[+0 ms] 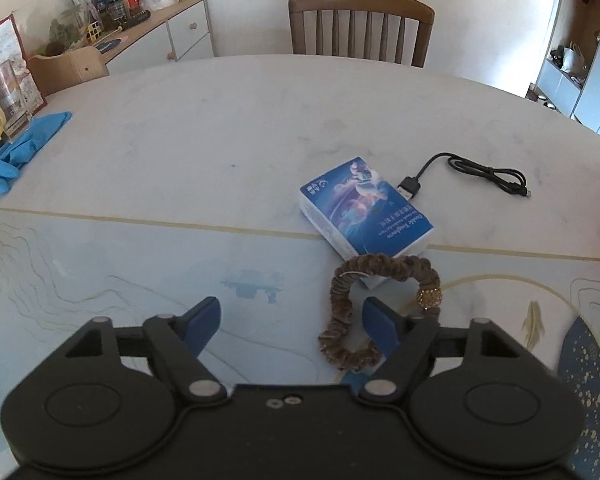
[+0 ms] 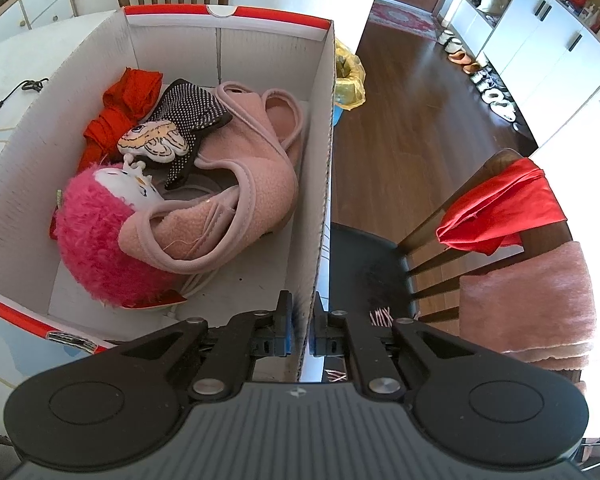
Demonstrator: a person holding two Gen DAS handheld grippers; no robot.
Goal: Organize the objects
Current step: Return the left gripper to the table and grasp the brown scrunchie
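Left wrist view. The left gripper (image 1: 290,322) is seen at the bottom of the frame with its blue fingers (image 1: 206,320) spread apart over the table (image 1: 180,140); nothing is pressed between them. A brown hair scrunchie (image 1: 374,304) with a gold bead lies at lower right of centre. It is looped around the right-hand finger, and its lower end lies between the two fingers. Whether the finger touches it cannot be told. The scrunchie's upper edge is overlapped onto the near corner of a blue tissue pack (image 1: 364,212), which lies flat just above it. Just beyond the pack, toward the right of the frame, a black USB cable (image 1: 476,174) is coiled on the tabletop. Blue gloves (image 1: 18,152) are noted at the left edge. A wooden chair (image 1: 360,24) is seen at top centre and a cabinet (image 1: 168,28) with clutter at upper left.

Right wrist view. The right gripper (image 2: 302,330) is clenched on the right-hand wall of a white cardboard box (image 2: 320,184) with a red rim, one finger inside and one outside. Inside the box, from bottom to top of the frame, are recorded: a pink fluffy plush toy (image 2: 96,240), pink fleece shoes (image 2: 240,184), a small embroidered plush (image 2: 154,142), a dark studded item (image 2: 188,108) and a red cloth (image 2: 120,108). To the right of the box, a chair draped with a red cloth (image 2: 504,208) and a pink towel (image 2: 528,300) is visible.
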